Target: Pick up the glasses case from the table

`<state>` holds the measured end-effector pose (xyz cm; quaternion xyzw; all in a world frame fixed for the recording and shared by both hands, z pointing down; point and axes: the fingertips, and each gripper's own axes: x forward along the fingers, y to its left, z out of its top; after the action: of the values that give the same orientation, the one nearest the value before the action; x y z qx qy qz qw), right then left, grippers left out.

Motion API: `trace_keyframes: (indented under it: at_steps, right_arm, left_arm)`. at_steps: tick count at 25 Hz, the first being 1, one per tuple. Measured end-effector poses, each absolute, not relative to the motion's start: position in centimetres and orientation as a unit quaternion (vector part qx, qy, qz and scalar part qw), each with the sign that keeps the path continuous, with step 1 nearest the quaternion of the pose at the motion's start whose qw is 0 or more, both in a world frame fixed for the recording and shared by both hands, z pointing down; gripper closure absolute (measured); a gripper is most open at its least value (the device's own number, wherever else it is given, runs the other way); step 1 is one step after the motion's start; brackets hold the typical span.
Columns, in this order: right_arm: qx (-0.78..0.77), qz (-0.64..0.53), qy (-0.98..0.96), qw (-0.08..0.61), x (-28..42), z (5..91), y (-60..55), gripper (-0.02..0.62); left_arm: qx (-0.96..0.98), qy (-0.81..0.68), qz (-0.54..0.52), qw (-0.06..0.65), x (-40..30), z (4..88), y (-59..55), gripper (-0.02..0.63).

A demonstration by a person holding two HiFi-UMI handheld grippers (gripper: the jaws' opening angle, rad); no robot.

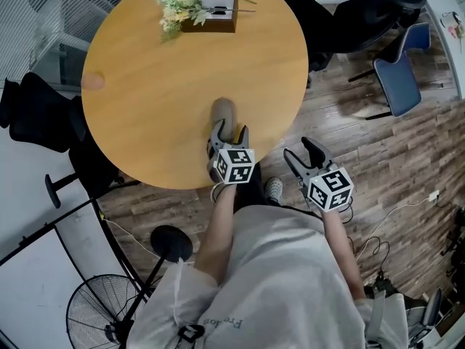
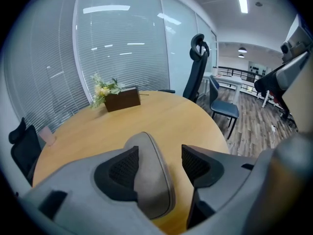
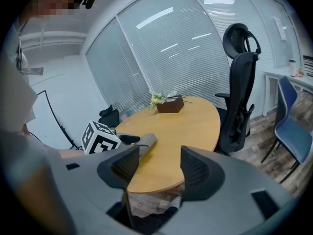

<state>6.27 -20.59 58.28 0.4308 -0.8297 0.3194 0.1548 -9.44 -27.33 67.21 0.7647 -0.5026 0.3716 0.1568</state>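
An office with slatted blinds [image 2: 112, 43] and a plank floor [image 1: 378, 158]. The round, smooth wooden table [image 1: 145, 100] carries a brown flower box [image 1: 211, 14] at its far side. Near the front edge lies the grey, matte, oblong glasses case [image 1: 224, 113], between the left gripper's [image 1: 229, 131] 2 spread jaws, nearer the left pad. The right gripper [image 1: 298, 149] hangs beside the table, jaws apart, empty.

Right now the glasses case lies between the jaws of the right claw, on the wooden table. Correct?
Wrong claw. The glasses case lies between the jaws of the left claw, on the wooden table; the left gripper view shows it. The right claw has nothing between its open jaws.
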Motion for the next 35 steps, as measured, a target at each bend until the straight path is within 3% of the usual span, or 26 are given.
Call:
trace_keyframes:
  at_steps: [24, 35]
  right_arm:
    - [0.411, 0.322, -0.839, 0.157, 5.3, 58.3, -21.1, 0.351]
    - [0.365, 0.307, -0.868, 0.140, -0.4, 55.5, -23.2, 0.351]
  left_arm:
    - [0.716, -0.551, 0.402, 0.148, -14.3, 67.9, -28.5, 0.324]
    - [0.705, -0.565, 0.400, 0.157, -15.8, 68.6, -29.0, 0.324]
